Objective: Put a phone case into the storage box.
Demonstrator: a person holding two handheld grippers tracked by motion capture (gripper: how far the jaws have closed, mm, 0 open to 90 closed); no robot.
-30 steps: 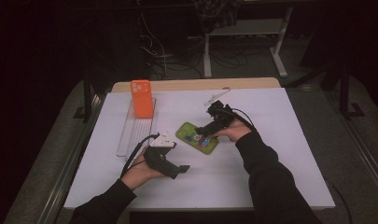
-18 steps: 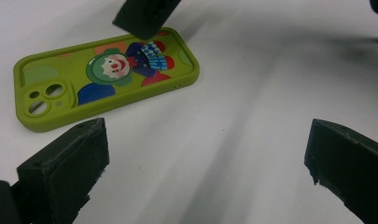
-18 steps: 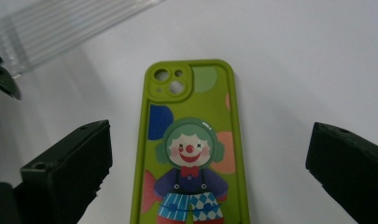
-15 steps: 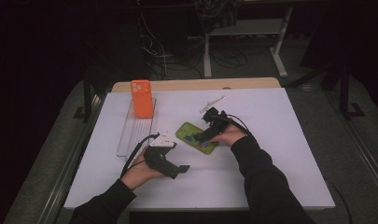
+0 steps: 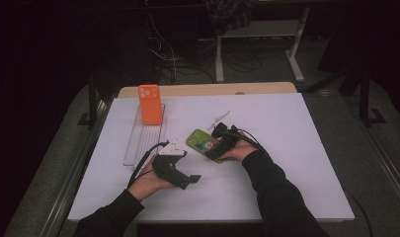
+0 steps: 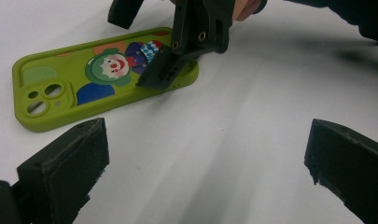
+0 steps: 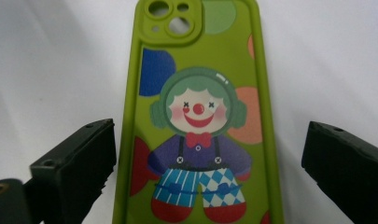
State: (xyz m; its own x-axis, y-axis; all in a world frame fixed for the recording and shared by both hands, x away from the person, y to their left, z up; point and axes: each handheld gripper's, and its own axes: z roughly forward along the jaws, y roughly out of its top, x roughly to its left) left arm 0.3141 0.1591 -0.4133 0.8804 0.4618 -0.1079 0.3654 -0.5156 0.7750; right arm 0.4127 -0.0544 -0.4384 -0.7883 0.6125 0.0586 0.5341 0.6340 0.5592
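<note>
The green phone case point(image 5: 206, 143) lies flat, clown print up, near the middle of the white worktop point(image 5: 296, 148). The right hand-held gripper point(image 5: 221, 141) is at the case's end away from the camera cut-outs. In the right gripper view its jaws stand wide apart, one on each side of the case point(image 7: 198, 116), released and gripping nothing. In the left gripper view, one of its jaw tips sits at the case's point(image 6: 102, 74) edge; whether it presses there cannot be told.

The left hand-held gripper point(image 5: 180, 173) is nearer the worktop's near edge, a little left of the case and apart from it. Its jaws are spread wide and empty, aimed towards the case.

Both forearms, in dark sleeves, come in over the near edge. The right hand point(image 5: 239, 148) curls around its tool beside the case; the left hand point(image 5: 148, 180) rests low on the worktop.

An orange phone case point(image 5: 149, 103) stands on a clear tray point(image 5: 138, 143) towards the far left corner. The right gripper view cuts off the green case's lower end.
</note>
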